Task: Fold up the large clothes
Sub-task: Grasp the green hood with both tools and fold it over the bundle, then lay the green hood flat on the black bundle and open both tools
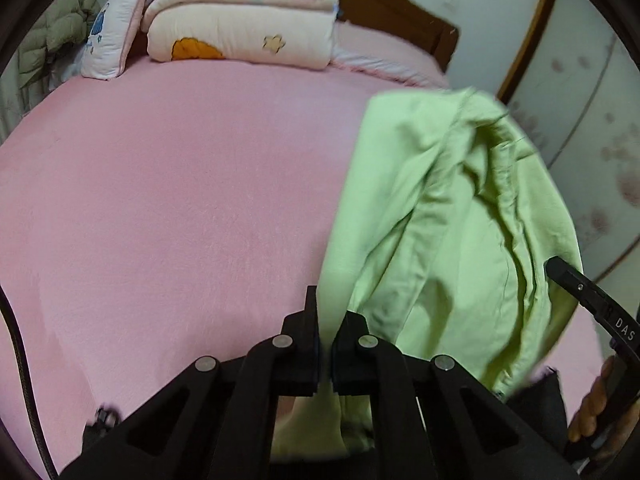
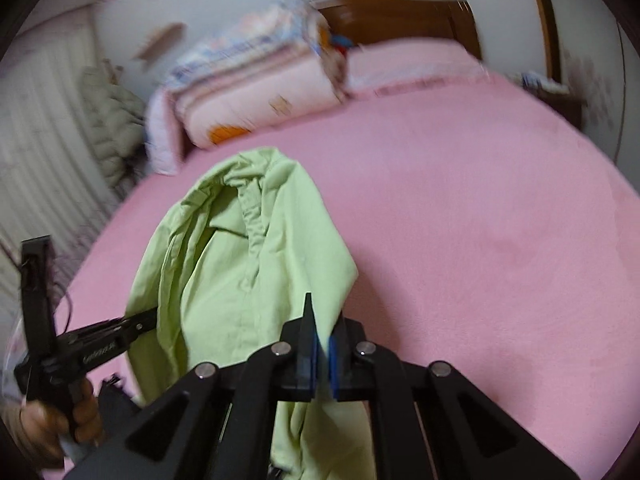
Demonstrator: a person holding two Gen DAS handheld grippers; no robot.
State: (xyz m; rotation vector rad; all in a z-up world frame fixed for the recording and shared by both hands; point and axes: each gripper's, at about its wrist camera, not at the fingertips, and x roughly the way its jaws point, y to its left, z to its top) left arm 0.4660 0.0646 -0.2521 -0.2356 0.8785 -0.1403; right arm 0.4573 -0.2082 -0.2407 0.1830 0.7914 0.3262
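Observation:
A large light-green garment (image 1: 440, 208) hangs crumpled above the pink bed, held up by both grippers. In the left wrist view my left gripper (image 1: 326, 332) is shut on its near edge, and green cloth runs down between the fingers. The right gripper (image 1: 554, 266) reaches into the garment's right side, with a hand (image 1: 596, 400) on its handle. In the right wrist view my right gripper (image 2: 324, 332) is shut on the green garment (image 2: 248, 264) at its near right edge. The left gripper (image 2: 152, 318) enters the cloth from the left there.
The pink bed sheet (image 1: 168, 208) spreads flat under and beyond the garment. Folded quilts (image 1: 240, 20) and a pillow (image 1: 108, 40) lie at the wooden headboard (image 1: 400, 20). A padded jacket (image 2: 112, 128) hangs at the far left. Patterned wardrobe doors (image 1: 592, 100) stand on the right.

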